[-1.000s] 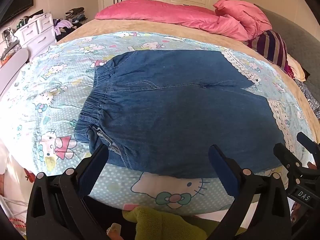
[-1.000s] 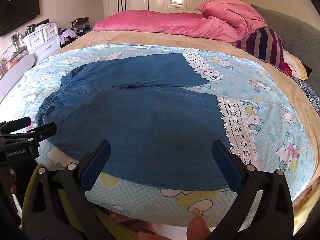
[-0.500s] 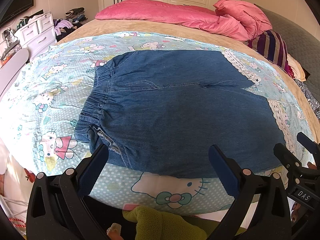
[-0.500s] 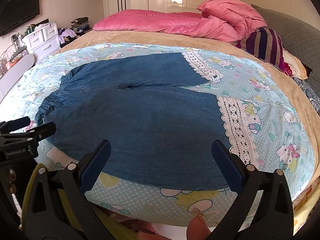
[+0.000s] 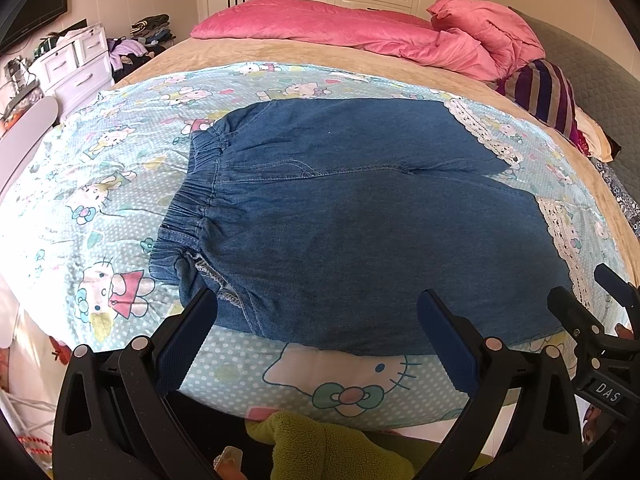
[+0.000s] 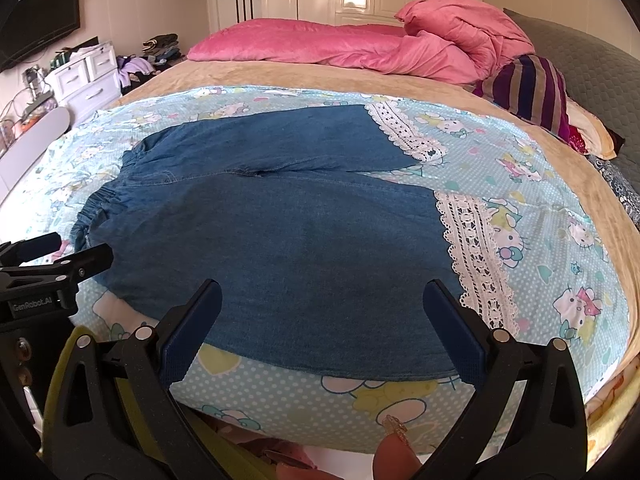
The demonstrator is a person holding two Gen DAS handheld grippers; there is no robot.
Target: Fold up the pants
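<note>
Blue denim pants [image 5: 340,220] lie spread flat on a cartoon-print sheet [image 5: 100,184], elastic waistband to the left, both legs running right to white lace cuffs [image 6: 476,248]. The same pants [image 6: 300,240] fill the right wrist view. My left gripper [image 5: 316,320] hovers open over the near hem close to the waist, holding nothing. My right gripper [image 6: 322,316] is open over the near leg's lower edge, also holding nothing. Each gripper shows at the edge of the other's view.
A pink duvet [image 5: 360,32] and striped pillow [image 6: 528,88] lie at the far end of the bed. White drawers [image 5: 76,60] and clothes piles stand at the left. A fingertip [image 6: 394,452] and green fabric [image 5: 320,444] sit below the bed edge.
</note>
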